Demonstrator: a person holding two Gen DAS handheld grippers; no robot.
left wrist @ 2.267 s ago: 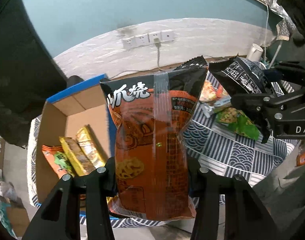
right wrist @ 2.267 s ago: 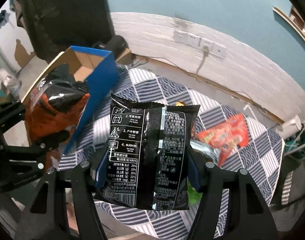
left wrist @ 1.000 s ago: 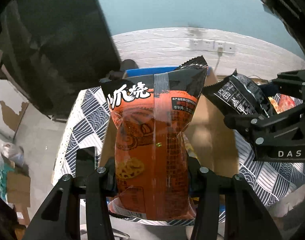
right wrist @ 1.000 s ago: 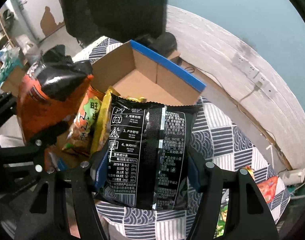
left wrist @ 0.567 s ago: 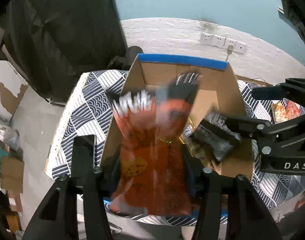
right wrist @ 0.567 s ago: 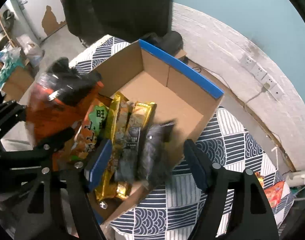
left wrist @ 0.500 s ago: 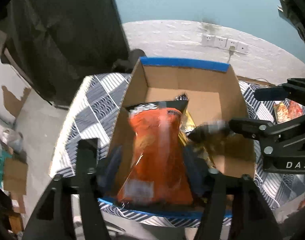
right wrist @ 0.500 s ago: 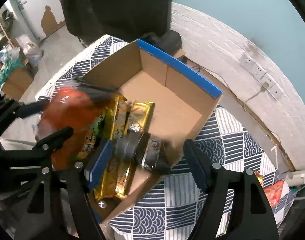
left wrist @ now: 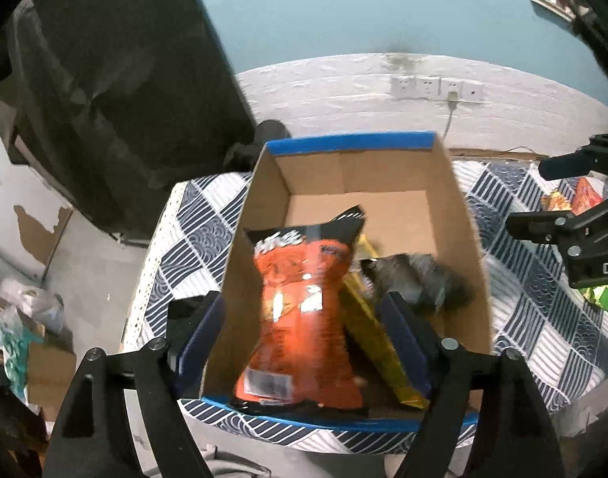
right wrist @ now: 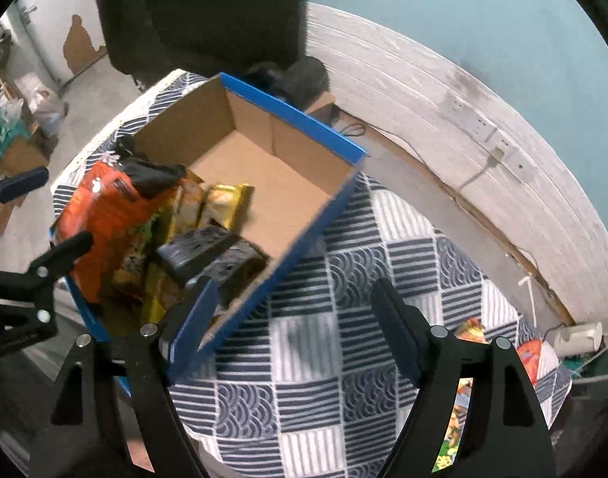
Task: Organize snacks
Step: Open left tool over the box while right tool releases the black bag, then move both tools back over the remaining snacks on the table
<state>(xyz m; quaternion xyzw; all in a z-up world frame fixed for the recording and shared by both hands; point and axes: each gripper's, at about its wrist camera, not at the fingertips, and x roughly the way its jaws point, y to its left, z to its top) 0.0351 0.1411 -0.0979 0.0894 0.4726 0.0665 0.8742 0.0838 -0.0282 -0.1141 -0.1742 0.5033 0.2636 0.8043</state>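
Observation:
A cardboard box with blue edges point(left wrist: 459, 199) point(right wrist: 292, 113) stands on the patterned tablecloth. Inside it lies an orange and black snack bag point(left wrist: 304, 310) point(right wrist: 108, 215), a black snack bag point(left wrist: 417, 281) point(right wrist: 212, 253) and gold packets point(left wrist: 375, 334) point(right wrist: 224, 199). My left gripper point(left wrist: 304, 342) is open and empty above the box's near end. My right gripper point(right wrist: 292, 330) is open and empty, over the cloth by the box's right wall. The right gripper also shows at the right edge of the left wrist view point(left wrist: 575, 231).
More snack packets lie on the cloth to the right: red ones point(left wrist: 587, 199) point(right wrist: 531, 358) and a green one point(left wrist: 603, 298) point(right wrist: 451, 446). A dark chair point(left wrist: 104, 79) stands behind the table on the left. Wall sockets point(left wrist: 435, 87) sit behind the box.
Both grippers opened and let go of their bags. The orange bag and the black bag dropped into the box. The right gripper has swung right, away from the box.

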